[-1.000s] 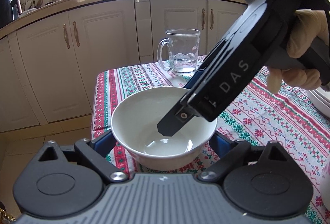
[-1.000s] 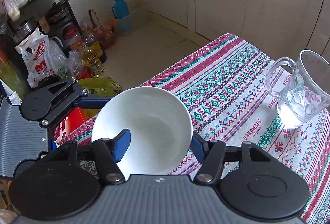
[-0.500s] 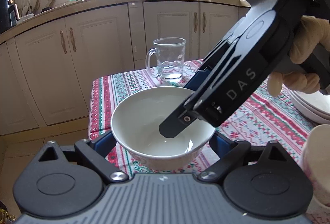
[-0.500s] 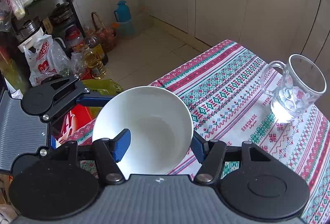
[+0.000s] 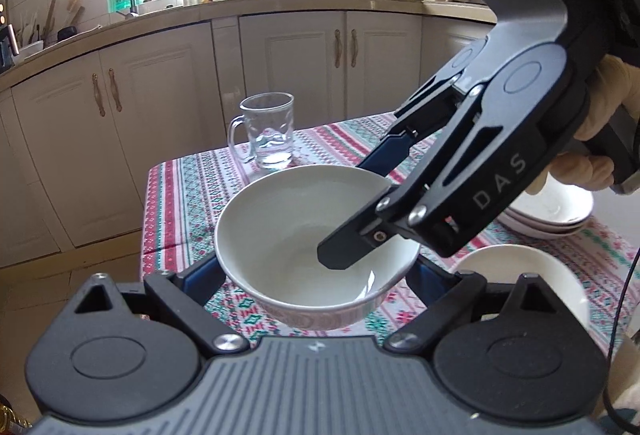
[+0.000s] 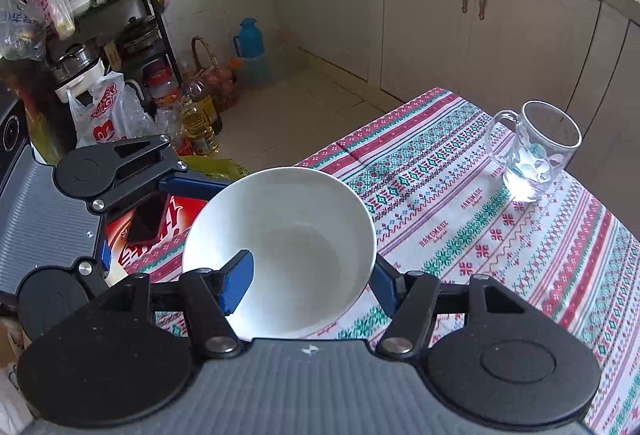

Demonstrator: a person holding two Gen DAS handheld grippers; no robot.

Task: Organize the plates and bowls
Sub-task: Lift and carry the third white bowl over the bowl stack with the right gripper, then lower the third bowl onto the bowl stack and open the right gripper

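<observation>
A white bowl (image 5: 296,235) is held above the patterned tablecloth (image 5: 188,187) by both grippers. My left gripper (image 5: 316,275) clasps the bowl's sides from outside, its blue fingers (image 5: 200,275) against the wall. My right gripper (image 6: 308,279) pinches the bowl's rim (image 6: 280,235), one blue pad (image 6: 238,281) inside the bowl and the other finger outside. In the left wrist view the right gripper's finger (image 5: 348,251) reaches into the bowl. A second white bowl (image 5: 520,275) sits on the table at the right. Stacked white plates (image 5: 552,211) lie behind it.
A glass mug (image 5: 268,135) (image 6: 532,151) stands near the table's far corner. White kitchen cabinets (image 5: 160,115) run behind the table. Bags, bottles and a shelf (image 6: 120,75) crowd the floor past the table's edge (image 6: 360,131).
Both grippers have carried the bowl to the right along the table. The second bowl and the plate stack have come into the left wrist view. The mug looks farther away.
</observation>
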